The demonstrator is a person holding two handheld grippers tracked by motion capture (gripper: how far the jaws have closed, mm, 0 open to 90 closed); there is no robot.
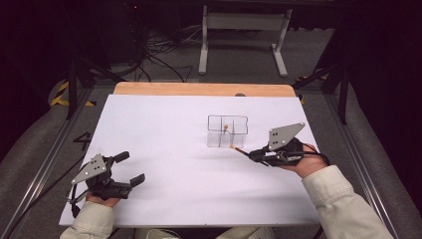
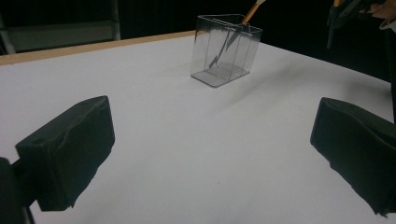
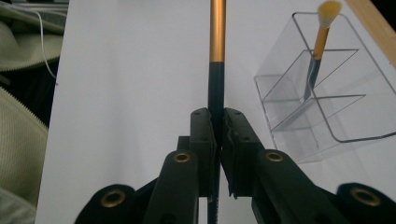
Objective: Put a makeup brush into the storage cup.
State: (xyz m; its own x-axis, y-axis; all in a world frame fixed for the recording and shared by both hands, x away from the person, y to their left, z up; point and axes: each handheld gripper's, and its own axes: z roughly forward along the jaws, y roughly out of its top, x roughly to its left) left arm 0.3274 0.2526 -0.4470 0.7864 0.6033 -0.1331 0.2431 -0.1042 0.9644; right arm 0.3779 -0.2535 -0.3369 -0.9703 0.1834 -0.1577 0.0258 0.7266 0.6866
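Observation:
A clear plastic organizer (image 1: 214,135) with several compartments stands on the white table (image 1: 169,169), right of centre. One brush (image 1: 225,128) with a pale tip stands upright in it. My right gripper (image 1: 254,153) is just right of the organizer's near corner. It is shut on a second brush (image 3: 217,42) with a dark handle and gold ferrule, which points toward the organizer (image 3: 355,107). My left gripper (image 1: 130,168) rests at the near left, open and holding nothing; its pads (image 2: 70,149) frame bare table.
A wooden strip (image 1: 199,89) runs along the table's far edge. Beyond it are a white frame leg (image 1: 203,45) and cables on the floor. A pale sleeve (image 3: 18,140) lies at the left of the right gripper view.

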